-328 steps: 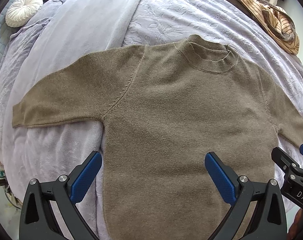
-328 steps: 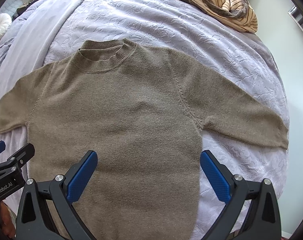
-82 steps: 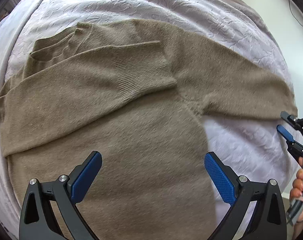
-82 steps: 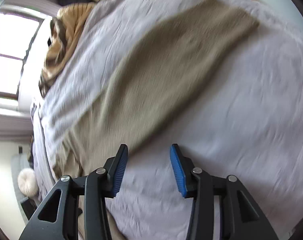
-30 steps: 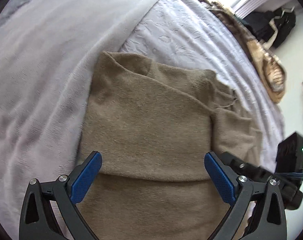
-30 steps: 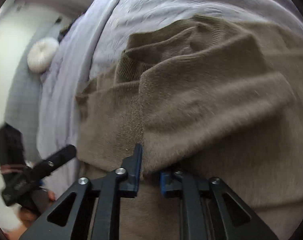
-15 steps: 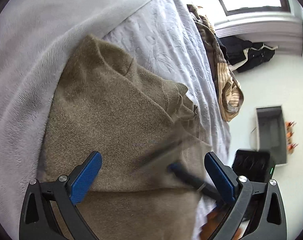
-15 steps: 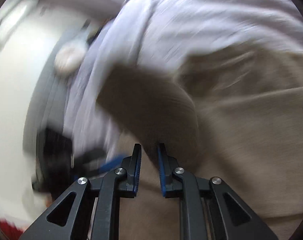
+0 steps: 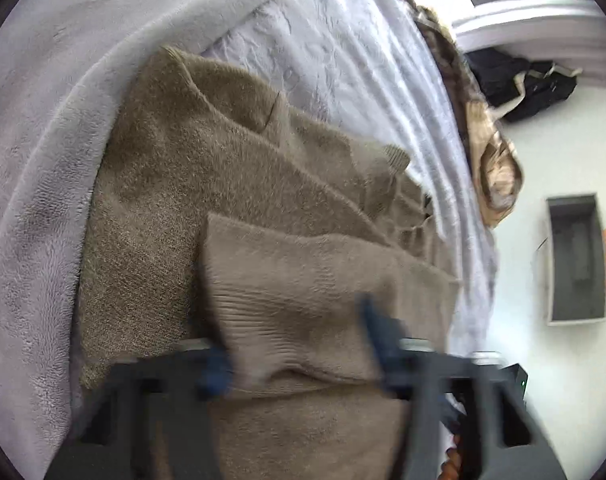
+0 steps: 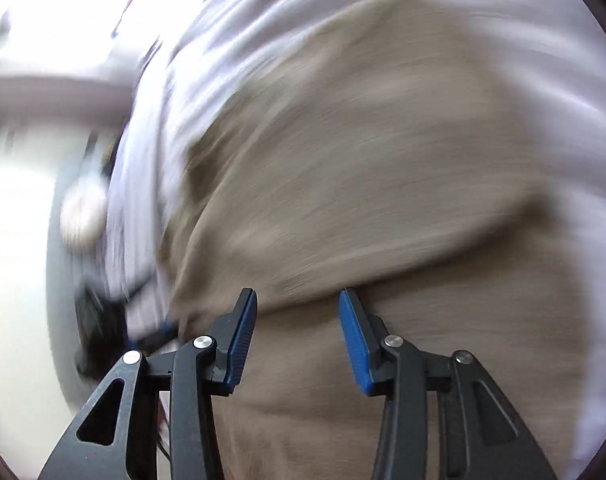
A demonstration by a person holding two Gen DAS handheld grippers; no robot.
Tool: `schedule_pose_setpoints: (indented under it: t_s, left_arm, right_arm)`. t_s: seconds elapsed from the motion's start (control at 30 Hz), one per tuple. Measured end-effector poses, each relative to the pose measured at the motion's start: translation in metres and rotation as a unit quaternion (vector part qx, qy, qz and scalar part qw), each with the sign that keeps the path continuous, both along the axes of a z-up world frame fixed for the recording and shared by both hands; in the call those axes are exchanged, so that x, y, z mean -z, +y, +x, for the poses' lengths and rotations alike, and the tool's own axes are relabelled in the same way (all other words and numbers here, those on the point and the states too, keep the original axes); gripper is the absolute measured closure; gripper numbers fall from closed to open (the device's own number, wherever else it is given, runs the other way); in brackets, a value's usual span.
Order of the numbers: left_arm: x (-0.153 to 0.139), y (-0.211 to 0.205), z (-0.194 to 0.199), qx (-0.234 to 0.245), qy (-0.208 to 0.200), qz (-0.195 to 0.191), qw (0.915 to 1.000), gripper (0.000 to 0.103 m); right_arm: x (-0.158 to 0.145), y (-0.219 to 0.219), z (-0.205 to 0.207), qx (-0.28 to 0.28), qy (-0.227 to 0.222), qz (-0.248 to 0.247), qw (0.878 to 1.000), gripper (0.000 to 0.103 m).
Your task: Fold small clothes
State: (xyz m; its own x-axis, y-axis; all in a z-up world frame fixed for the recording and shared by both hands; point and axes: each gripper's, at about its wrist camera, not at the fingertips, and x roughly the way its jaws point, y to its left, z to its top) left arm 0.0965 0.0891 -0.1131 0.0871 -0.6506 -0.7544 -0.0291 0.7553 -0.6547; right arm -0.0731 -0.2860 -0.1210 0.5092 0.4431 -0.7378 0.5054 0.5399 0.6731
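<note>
A brown knit sweater [image 9: 207,184] lies on the lilac bed cover, both sleeves folded across its body. The second sleeve [image 9: 315,288], with its ribbed cuff at the left, lies across the middle. My left gripper [image 9: 295,356] is blurred and part-closed, its blue pads on either side of that sleeve's lower edge, over the sweater. My right gripper [image 10: 297,334] is open just below the folded sleeve's edge [image 10: 343,272] and holds nothing. The right wrist view is heavily blurred; the sweater [image 10: 363,160] fills it.
A fleecy lilac blanket [image 9: 43,160] lies left of the sweater. A striped garment [image 9: 491,168] sits at the bed's far right edge, with dark clothes [image 9: 523,84] beyond. A grey box [image 9: 575,260] stands by the white wall.
My right gripper has opened and let go of the sleeve, which now lies across the sweater. My left gripper's jaws have narrowed from wide open.
</note>
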Motion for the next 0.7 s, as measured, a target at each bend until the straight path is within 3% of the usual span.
schedule_pose_setpoints:
  t_s: [0.03, 0.1, 0.2, 0.3, 0.37, 0.43, 0.53, 0.7]
  left_arm:
    - [0.0, -0.002, 0.0, 0.005, -0.002, 0.005, 1.0, 0.089]
    - [-0.006, -0.006, -0.001, 0.015, -0.024, 0.023, 0.9993, 0.094]
    - [-0.019, -0.009, -0.004, 0.029, -0.053, 0.042, 0.9973, 0.093]
    - [-0.028, -0.011, -0.01, 0.047, -0.081, 0.068, 0.9933, 0.094]
    - [-0.018, -0.01, -0.014, 0.055, -0.078, 0.098, 0.9906, 0.094]
    - [-0.002, -0.004, -0.016, 0.05, -0.061, 0.116, 0.9901, 0.094]
    - [0.001, 0.008, -0.018, 0.03, -0.056, 0.104, 0.9925, 0.094]
    - [-0.014, 0.016, -0.025, 0.04, -0.081, 0.169, 0.9815, 0.093]
  right_arm:
    - [0.003, -0.015, -0.009, 0.034, 0.005, 0.007, 0.999, 0.056]
    - [0.009, -0.042, -0.022, 0.093, 0.008, 0.027, 0.995, 0.057]
    - [0.009, -0.062, -0.02, 0.119, 0.014, 0.011, 0.993, 0.097]
    - [-0.015, -0.063, -0.008, 0.07, -0.011, -0.058, 0.996, 0.097]
    - [-0.021, -0.067, -0.007, 0.039, -0.01, -0.093, 0.995, 0.097]
    - [-0.01, -0.073, -0.013, 0.025, 0.009, -0.099, 0.995, 0.097]
    - [0.011, -0.077, -0.021, 0.014, 0.026, -0.085, 0.996, 0.097]
    - [0.009, -0.072, -0.016, 0.003, 0.025, -0.097, 0.995, 0.096]
